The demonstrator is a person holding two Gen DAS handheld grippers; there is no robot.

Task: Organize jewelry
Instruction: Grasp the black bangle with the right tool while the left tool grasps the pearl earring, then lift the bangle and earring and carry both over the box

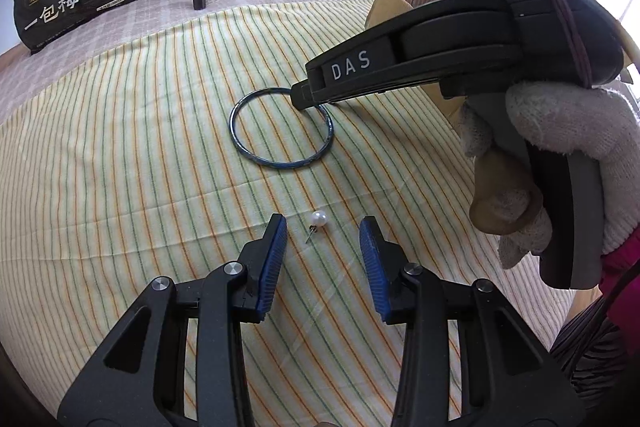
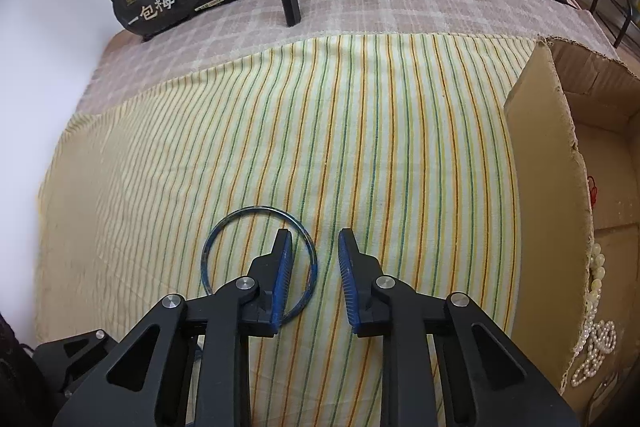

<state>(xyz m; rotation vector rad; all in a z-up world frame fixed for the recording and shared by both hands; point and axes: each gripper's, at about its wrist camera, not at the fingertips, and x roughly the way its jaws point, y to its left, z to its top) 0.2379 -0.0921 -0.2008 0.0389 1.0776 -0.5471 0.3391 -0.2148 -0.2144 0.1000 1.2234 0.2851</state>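
On the striped cloth (image 1: 160, 147), my left gripper (image 1: 323, 227) stands open astride the pearl earring (image 1: 318, 218), pads clear. My right gripper (image 2: 314, 241) straddles the blue bangle (image 1: 280, 127) rim, apparently not yet pinching; pearl strands (image 2: 596, 339) lie in the cardboard box (image 2: 548, 187).

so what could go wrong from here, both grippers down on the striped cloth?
1. The pearl stud earring is tiny and round, lying between the open left gripper pads; it may roll or squirt out as they close.
2. The right gripper straddles the thin blue bangle rim, pads not touching; flat on soft striped cloth, it may slip or cloth gets pinched.
3. Both grippers work close together and could collide.
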